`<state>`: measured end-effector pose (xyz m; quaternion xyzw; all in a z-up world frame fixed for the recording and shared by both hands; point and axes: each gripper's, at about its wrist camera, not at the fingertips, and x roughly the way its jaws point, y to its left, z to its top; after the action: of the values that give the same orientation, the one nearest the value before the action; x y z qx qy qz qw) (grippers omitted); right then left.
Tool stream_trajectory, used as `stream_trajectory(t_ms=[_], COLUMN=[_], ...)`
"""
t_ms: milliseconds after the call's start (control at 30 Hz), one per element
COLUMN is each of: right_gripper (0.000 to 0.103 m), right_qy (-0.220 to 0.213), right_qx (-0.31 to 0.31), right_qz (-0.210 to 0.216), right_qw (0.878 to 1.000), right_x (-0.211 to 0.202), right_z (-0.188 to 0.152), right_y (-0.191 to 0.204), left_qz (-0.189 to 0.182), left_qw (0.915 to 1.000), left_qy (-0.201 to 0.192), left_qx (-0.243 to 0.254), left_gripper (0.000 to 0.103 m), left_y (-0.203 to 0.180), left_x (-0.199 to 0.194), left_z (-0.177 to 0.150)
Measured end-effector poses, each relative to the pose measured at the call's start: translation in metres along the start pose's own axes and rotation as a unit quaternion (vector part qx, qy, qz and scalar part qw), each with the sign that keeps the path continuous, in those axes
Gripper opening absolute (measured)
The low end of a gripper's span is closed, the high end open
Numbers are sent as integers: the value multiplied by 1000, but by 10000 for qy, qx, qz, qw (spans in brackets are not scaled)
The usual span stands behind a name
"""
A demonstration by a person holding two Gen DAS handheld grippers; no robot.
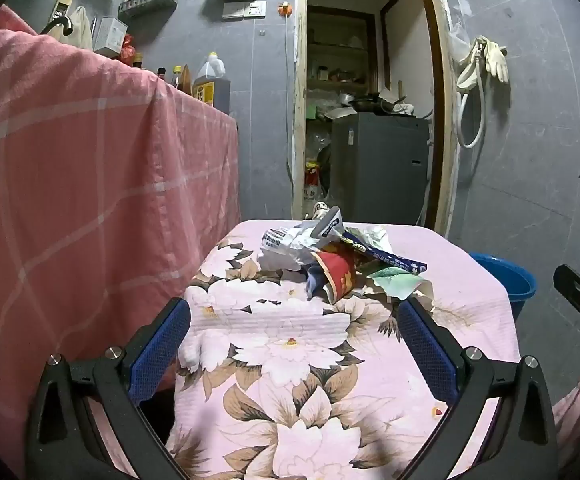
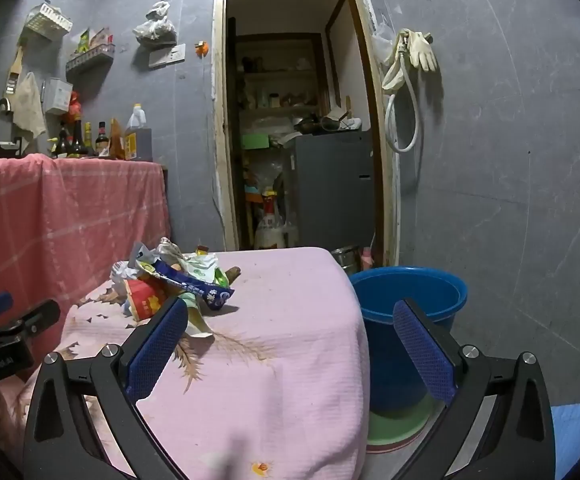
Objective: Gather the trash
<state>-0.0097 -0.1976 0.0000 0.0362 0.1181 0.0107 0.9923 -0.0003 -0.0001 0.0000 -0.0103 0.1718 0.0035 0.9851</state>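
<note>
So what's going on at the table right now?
A person holds two grippers over a table with a floral cloth. The left gripper and right gripper are both open and empty. A trash pile sits untouched at the far end: a red cup, a blue wrapper and crumpled bags. A blue bucket stands on the floor beside the table, on the right. Nothing collected yet, as far as shows.

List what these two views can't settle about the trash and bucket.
- Bucket bottom: right wrist view, its own wall hides it; left wrist view, the table covers most of the bucket.
- Trash pile underside: overlapping wrappers hide it in both views.
- Wrapper print: too small to read.
</note>
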Motion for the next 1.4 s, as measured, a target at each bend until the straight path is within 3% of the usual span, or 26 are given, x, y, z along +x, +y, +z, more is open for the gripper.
stream_trajectory(t_ms=[1400], right_gripper=[103], right_qy=[-27], right_qx=[-29], right_qz=[23], right_qw=[10000], right_x=[-2], right_z=[0], right_y=[3], left_qz=[-24], left_qw=[10000], left_qy=[10], left_qx=[-19], left_gripper=[102], left_y=[1], left_x=[-8], left_z=[4])
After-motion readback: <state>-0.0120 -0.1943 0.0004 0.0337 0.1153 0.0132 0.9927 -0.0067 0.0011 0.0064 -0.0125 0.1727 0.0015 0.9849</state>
